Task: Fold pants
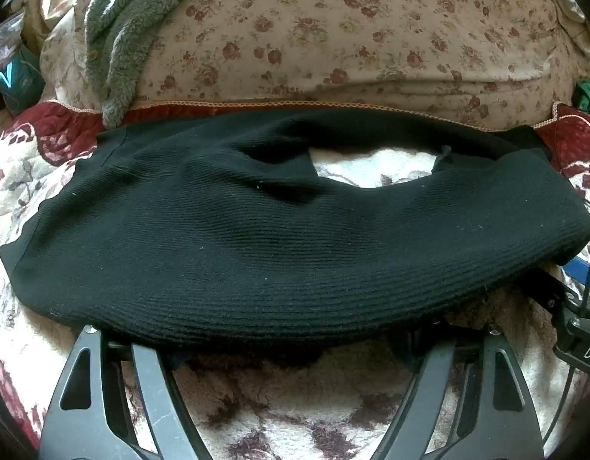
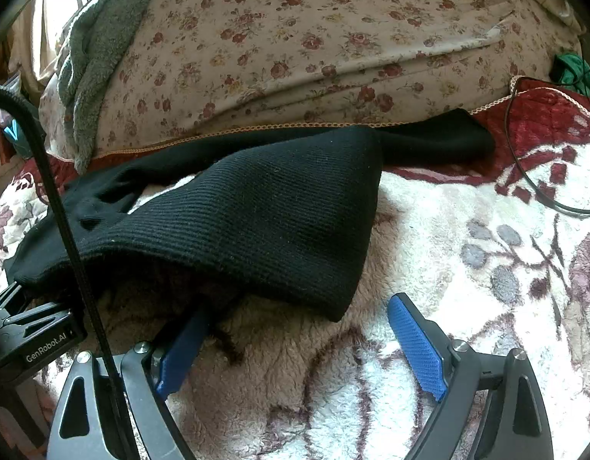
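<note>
Mid-fold: black pants doubled over on the bed. Right gripper jaws spread wide, one finger tucked beneath the hem; left gripper jaws apart too (tips hidden under cloth). Next, probably: clench on the near edge and carry it across.

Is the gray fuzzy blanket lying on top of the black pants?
No. The gray fuzzy blanket hangs over the flowered bedding behind, above the black pants.

Both wrist cams low, close, share pants
</note>
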### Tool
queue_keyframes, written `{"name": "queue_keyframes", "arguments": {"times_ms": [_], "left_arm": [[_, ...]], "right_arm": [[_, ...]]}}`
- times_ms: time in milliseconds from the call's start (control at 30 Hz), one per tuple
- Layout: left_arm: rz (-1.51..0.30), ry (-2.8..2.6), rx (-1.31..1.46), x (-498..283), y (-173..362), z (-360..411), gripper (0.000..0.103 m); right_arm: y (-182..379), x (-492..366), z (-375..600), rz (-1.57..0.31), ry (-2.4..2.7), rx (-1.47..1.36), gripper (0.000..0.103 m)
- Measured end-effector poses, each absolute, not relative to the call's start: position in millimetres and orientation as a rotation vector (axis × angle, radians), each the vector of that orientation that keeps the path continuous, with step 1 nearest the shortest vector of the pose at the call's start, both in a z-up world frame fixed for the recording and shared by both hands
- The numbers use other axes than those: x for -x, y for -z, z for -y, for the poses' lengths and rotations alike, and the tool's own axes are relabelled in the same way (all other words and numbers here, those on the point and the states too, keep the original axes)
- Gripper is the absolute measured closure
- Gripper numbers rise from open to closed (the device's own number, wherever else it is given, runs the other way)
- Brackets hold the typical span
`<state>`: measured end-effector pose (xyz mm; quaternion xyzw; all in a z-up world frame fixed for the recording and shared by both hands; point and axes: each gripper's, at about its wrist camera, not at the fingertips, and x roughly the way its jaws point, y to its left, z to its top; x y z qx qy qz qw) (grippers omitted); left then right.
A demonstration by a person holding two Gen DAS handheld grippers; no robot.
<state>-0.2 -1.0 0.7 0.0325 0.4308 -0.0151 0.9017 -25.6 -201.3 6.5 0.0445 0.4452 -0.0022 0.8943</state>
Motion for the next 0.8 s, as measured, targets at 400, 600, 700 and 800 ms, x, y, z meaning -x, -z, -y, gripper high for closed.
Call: {"name": "queue_keyframes", "arguments": {"times_ms": [400,600,700,800], "left_arm": [[-0.889,0.122,-0.024,24,-20,-24,0.024],[-0.941,0.143,0.047,47,-40,-52,0.024],[-0.921,0.134,0.079,59,-49,-70,0.024],[-0.934,0.111,0.068,60,-52,-79,0.024]], "right_arm": [[-6,22,192,-0.931,-0.005,-0.086,0.008],[-15,32,210,-0.927,-0.164,-0.181,0.01],[-15,56,218,-0.874,-0.224,-0.32,0.019],[-24,75,219,-0.858,-0.209,-0.308,0.025]]}}
